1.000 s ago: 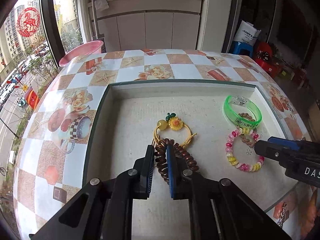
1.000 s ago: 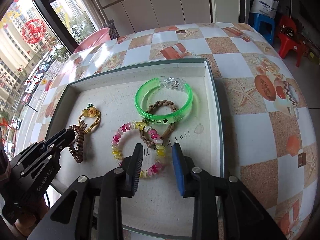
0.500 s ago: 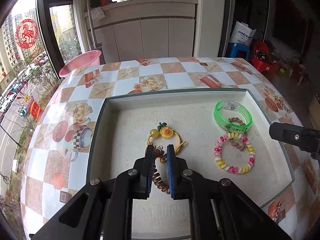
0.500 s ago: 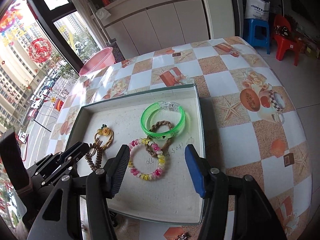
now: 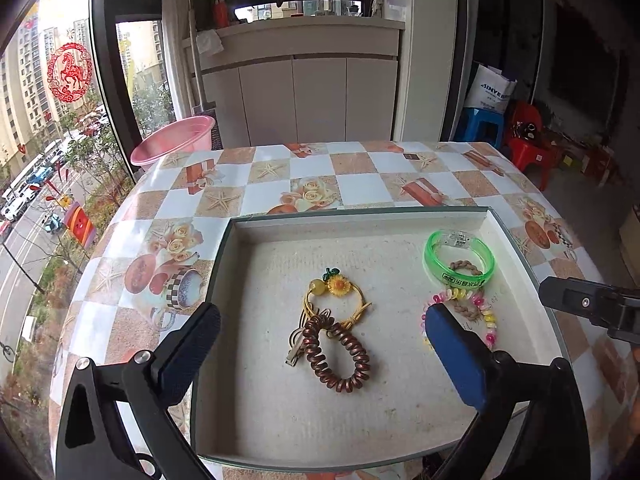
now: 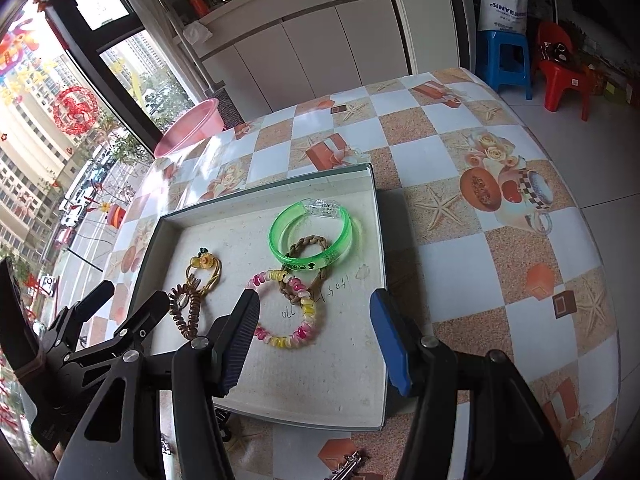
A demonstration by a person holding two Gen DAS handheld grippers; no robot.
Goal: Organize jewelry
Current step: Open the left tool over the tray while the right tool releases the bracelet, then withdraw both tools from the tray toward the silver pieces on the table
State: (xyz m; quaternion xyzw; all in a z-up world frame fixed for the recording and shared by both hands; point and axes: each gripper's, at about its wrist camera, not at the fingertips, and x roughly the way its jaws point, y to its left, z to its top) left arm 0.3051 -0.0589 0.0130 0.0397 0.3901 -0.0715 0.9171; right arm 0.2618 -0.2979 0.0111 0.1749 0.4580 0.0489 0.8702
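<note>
Your left tool (image 5: 320, 344) hangs above the shallow tray (image 5: 360, 216) with its jaws spread as wide as they go, having just sprung apart; nothing is between the pads, and the brown spiral hair tie (image 5: 340, 356) lies loose on the tray floor below, towards the tray's left half; one end of it overlaps the gold cord bracelet with the yellow flower charm (image 5: 336, 286), and a small metal clip (image 5: 295, 350) rests against its left side; your right tool (image 6: 316, 332) hovers over the tray's near right part, jaws well apart and lately widening a little, gripping nothing; under it lies the pink and yellow spiral bracelet (image 6: 288, 308), flat on the tray floor; that bracelet overlaps a braided tan band (image 6: 308, 254), which passes through the green translucent bangle (image 6: 310, 236) near the tray's far right corner; the tray sits on the patterned worktop (image 6: 480, 208), close to its near edge; a pink basin (image 6: 192, 126) stands beyond the worktop's far left corner.
</note>
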